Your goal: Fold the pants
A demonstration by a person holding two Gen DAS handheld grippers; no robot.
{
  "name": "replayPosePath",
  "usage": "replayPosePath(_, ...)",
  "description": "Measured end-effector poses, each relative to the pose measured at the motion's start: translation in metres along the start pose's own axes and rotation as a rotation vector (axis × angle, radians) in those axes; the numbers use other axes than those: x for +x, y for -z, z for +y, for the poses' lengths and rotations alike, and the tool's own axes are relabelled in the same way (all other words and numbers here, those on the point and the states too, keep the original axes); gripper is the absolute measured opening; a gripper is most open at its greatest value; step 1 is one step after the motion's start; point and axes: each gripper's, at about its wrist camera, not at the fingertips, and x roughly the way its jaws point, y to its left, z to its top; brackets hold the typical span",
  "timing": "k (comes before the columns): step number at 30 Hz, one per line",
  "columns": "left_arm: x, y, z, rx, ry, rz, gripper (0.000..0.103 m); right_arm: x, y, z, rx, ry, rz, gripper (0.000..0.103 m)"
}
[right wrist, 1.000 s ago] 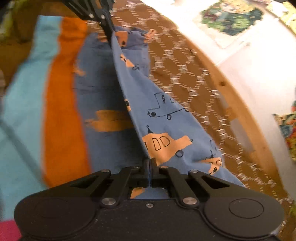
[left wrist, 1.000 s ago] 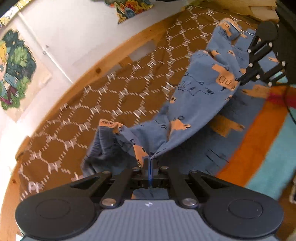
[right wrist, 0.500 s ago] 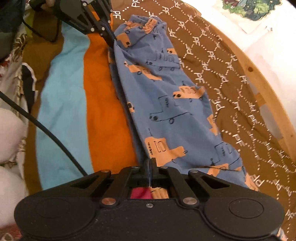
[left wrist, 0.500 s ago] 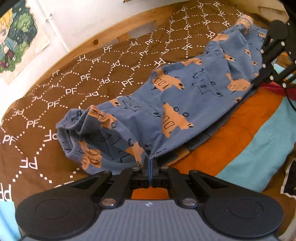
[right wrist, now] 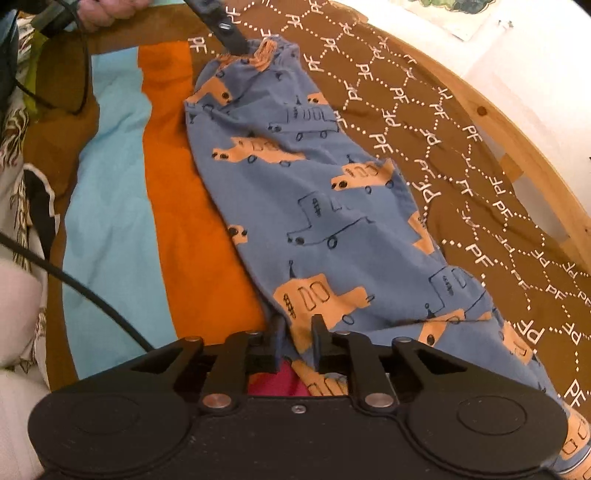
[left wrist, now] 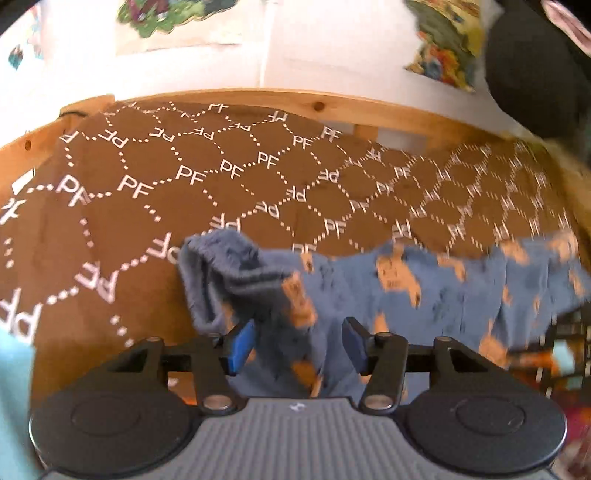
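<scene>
The blue pants (right wrist: 317, 206) with orange car prints lie folded lengthwise on the bed, stretched from near to far in the right wrist view. In the left wrist view the pants (left wrist: 424, 291) run off to the right, with the bunched waistband just ahead of the fingers. My left gripper (left wrist: 298, 345) is open, its jaws apart over the cloth; it also shows at the pants' far end in the right wrist view (right wrist: 231, 35). My right gripper (right wrist: 297, 341) is open a little, with the near edge of the pants between its fingers.
The bed has a brown "PF" patterned cover (left wrist: 229, 177) and an orange and light-blue striped blanket (right wrist: 122, 192). A wooden bed frame (right wrist: 517, 147) runs along the white wall. A black cable (right wrist: 74, 288) crosses the blanket at the left.
Both grippers lowered the pants onto the bed and opened, letting go of the cloth. The left gripper's view swung toward the wall.
</scene>
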Motion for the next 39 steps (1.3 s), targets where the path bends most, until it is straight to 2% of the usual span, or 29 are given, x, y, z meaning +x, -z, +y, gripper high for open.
replayPosePath(2, 0.014, -0.009, -0.006, -0.034, -0.035, 0.024, 0.058, 0.0, -0.001, 0.0, -0.003, -0.002, -0.005, 0.021)
replayPosePath(3, 0.022, -0.013, -0.008, -0.052, -0.071, 0.049, 0.044, 0.0, -0.001, 0.001, -0.005, -0.002, -0.007, 0.021)
replayPosePath(4, 0.027, -0.014, -0.009, -0.072, -0.1, 0.063, 0.011, 0.001, 0.0, 0.002, -0.006, -0.002, -0.009, 0.021)
replayPosePath(7, 0.028, -0.011, -0.002, -0.143, -0.175, 0.055, 0.007, 0.002, 0.002, 0.003, 0.009, -0.004, -0.014, 0.021)
replayPosePath(10, 0.015, -0.004, 0.009, -0.15, -0.24, 0.025, 0.007, 0.002, 0.002, 0.001, 0.026, -0.009, -0.023, 0.021)
replayPosePath(11, 0.015, -0.001, 0.013, -0.148, -0.264, 0.032, 0.007, 0.004, 0.003, 0.001, 0.028, -0.011, -0.023, 0.021)
replayPosePath(14, 0.034, 0.01, 0.026, -0.133, -0.353, 0.124, 0.01, 0.009, 0.004, 0.001, 0.037, -0.013, -0.019, 0.021)
replayPosePath(15, 0.036, 0.014, 0.027, -0.13, -0.355, 0.127, 0.01, 0.011, 0.004, 0.001, 0.046, -0.013, -0.018, 0.021)
replayPosePath(17, 0.034, 0.014, 0.023, -0.121, -0.357, 0.119, 0.014, 0.01, 0.004, -0.001, 0.068, -0.014, -0.019, 0.023)
replayPosePath(18, 0.033, 0.013, 0.019, -0.099, -0.356, 0.123, 0.025, 0.009, 0.005, -0.002, 0.082, -0.011, -0.019, 0.024)
replayPosePath(19, 0.032, 0.013, 0.015, -0.079, -0.361, 0.122, 0.041, 0.007, 0.006, -0.004, 0.103, -0.006, -0.021, 0.03)
replayPosePath(20, 0.029, 0.012, 0.009, -0.058, -0.374, 0.11, 0.053, 0.004, 0.008, -0.006, 0.13, 0.001, -0.029, 0.042)
replayPosePath(21, 0.023, 0.011, 0.001, -0.028, -0.404, 0.08, 0.077, 0.001, 0.01, -0.009, 0.164, 0.009, -0.039, 0.048)
replayPosePath(22, 0.013, 0.012, -0.006, 0.002, -0.44, 0.04, 0.093, -0.004, 0.014, -0.014, 0.218, 0.02, -0.052, 0.063)
replayPosePath(23, 0.007, 0.015, -0.016, 0.039, -0.472, -0.009, 0.097, -0.008, 0.017, -0.018, 0.262, 0.031, -0.061, 0.076)
replayPosePath(24, 0.002, 0.016, -0.028, 0.088, -0.479, -0.056, 0.101, -0.014, 0.022, -0.022, 0.314, 0.049, -0.071, 0.081)
replayPosePath(25, 0.001, 0.017, -0.039, 0.138, -0.457, -0.086, 0.103, -0.02, 0.027, -0.027, 0.369, 0.074, -0.082, 0.086)
replayPosePath(28, 0.008, 0.022, -0.076, 0.334, -0.302, -0.138, 0.103, -0.035, 0.045, -0.047, 0.545, 0.176, -0.087, 0.102)
replayPosePath(31, 0.029, 0.024, -0.12, 0.513, -0.14, -0.125, 0.103, -0.05, 0.071, -0.073, 0.748, 0.248, -0.096, 0.102)
replayPosePath(33, 0.042, 0.029, -0.153, 0.606, -0.034, -0.145, 0.103, -0.059, 0.089, -0.091, 0.867, 0.296, -0.097, 0.102)
replayPosePath(35, 0.055, 0.034, -0.186, 0.696, 0.048, -0.167, 0.103, -0.069, 0.108, -0.11, 0.975, 0.333, -0.12, 0.097)
replayPosePath(37, 0.064, 0.039, -0.212, 0.754, 0.111, -0.185, 0.1, -0.076, 0.123, -0.13, 1.05, 0.374, -0.137, 0.09)
replayPosePath(39, 0.07, 0.043, -0.235, 0.766, 0.19, -0.177, 0.096, -0.083, 0.133, -0.148, 1.072, 0.419, -0.15, 0.085)
